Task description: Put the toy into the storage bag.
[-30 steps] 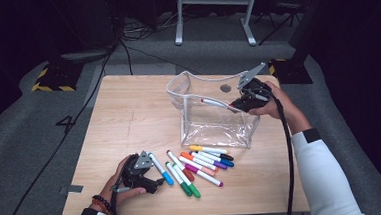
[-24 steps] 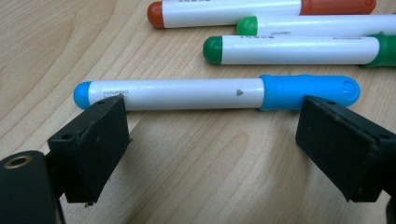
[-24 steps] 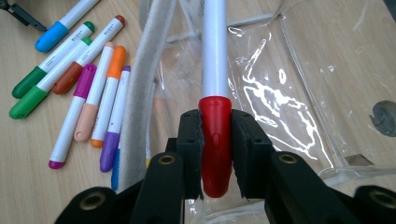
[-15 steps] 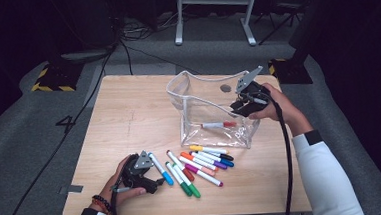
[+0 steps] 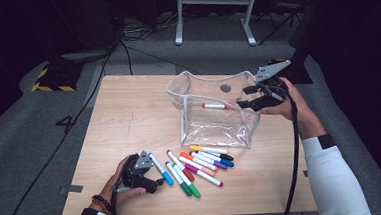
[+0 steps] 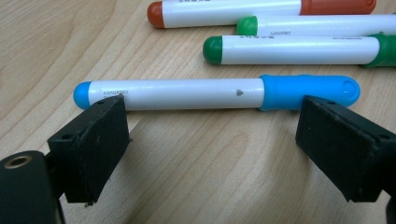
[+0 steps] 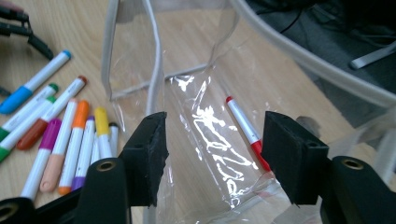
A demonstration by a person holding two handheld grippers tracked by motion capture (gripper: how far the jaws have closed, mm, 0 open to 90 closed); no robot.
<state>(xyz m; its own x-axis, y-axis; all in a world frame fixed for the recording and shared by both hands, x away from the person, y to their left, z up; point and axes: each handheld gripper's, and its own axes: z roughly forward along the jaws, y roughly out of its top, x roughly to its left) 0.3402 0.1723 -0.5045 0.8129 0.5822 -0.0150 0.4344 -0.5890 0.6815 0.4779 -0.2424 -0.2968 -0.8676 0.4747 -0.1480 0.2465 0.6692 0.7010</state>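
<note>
Wooden counter (image 5: 129,116): right gripper's (image 5: 252,96) jaws, just opened, stood spread above the clear pouch (image 5: 214,116), red marker (image 5: 216,106) apparently inside; left gripper (image 6: 210,140), spread around the blue marker (image 6: 215,92), risked rolling it away.

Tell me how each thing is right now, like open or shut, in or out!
Clear pouch: open at the top, standing upright on the table.
Red marker: capped, lying inside the pouch.
Blue marker: capped, lying flat on the table, outside the pouch.
Other markers: capped, lying in a bunch on the table.
Left gripper: open, resting by the blue marker.
Right gripper: jaws just opened, empty, above the pouch.
</note>
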